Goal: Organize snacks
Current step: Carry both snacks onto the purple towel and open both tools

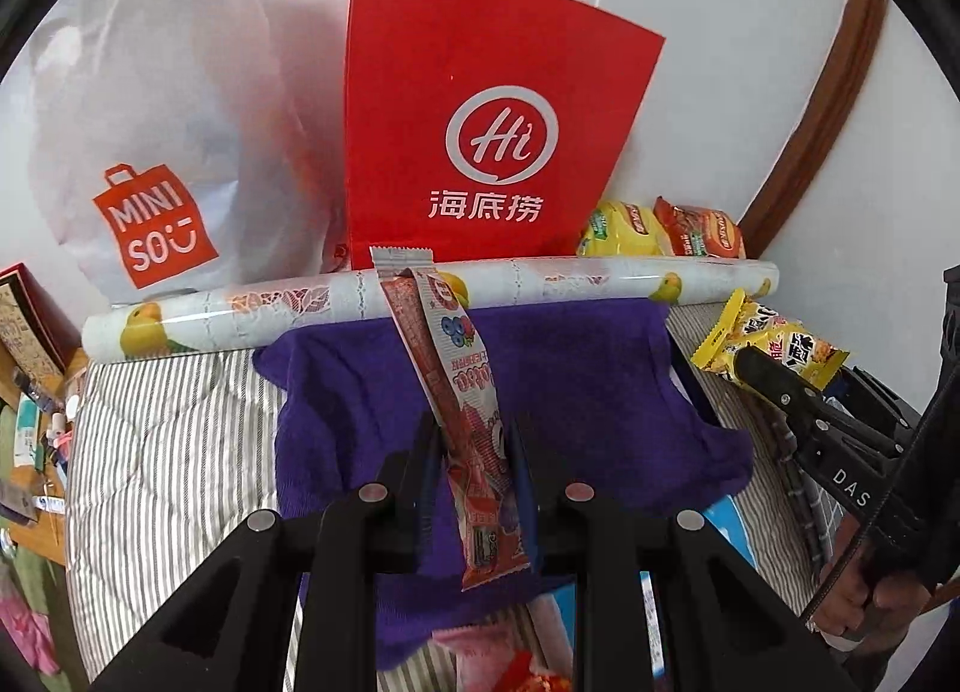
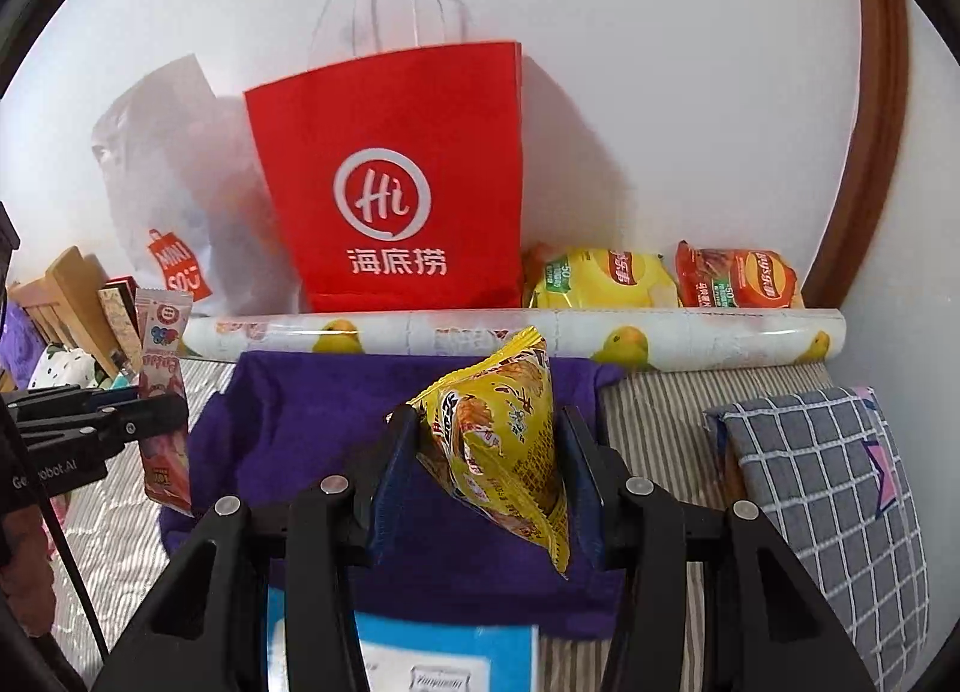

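Two bags [image 2: 390, 182] against white wall [image 2: 660, 92]; purple cloth [image 2: 300, 422] on striped bedding [image 2: 660, 410].

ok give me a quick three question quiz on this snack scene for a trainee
1. True or false: the left gripper is shut on the long red-and-white berry snack stick.
2. Multiple choice: the right gripper holds A) a red crisp bag B) the yellow triangular crinkly snack packet C) nothing.
3. Fill in: the yellow crisp bag and the red crisp bag lie behind the fruit-printed white paper roll, to the ___ of the tall red paper carrier bag in the right wrist view.

Key: 1 true; 2 B; 3 right.
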Tool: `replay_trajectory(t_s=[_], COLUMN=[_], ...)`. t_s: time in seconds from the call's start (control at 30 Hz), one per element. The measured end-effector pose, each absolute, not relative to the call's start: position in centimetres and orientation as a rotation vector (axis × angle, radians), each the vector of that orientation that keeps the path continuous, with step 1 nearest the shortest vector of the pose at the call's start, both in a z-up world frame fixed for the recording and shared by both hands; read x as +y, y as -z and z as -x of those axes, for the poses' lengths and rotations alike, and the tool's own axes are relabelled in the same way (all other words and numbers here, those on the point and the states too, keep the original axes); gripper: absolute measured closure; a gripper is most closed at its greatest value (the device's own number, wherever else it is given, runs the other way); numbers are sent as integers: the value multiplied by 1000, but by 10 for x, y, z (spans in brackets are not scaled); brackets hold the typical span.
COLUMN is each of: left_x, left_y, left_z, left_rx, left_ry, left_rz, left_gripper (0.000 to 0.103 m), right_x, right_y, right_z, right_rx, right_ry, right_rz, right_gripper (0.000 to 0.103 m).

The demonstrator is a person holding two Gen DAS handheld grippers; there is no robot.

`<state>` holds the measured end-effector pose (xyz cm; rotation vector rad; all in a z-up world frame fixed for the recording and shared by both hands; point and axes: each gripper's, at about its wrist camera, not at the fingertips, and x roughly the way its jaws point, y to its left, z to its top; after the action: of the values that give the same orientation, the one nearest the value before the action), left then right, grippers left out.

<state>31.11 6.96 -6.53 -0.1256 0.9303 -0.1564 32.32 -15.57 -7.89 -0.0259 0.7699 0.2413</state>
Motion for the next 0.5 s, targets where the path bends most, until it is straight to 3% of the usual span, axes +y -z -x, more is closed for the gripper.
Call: replay_trajectory(t_s=[0.5], left_x=[67], left_y=[106], left_z=[-361], left_rx=[1008], left_ry=[132], left_rz=[128], left_gripper=[82], right_x=[-157], right_y=[126], right_z=[-375], right_rx=[829], right_ry=[-285], right_rz=[60], right_gripper=[56])
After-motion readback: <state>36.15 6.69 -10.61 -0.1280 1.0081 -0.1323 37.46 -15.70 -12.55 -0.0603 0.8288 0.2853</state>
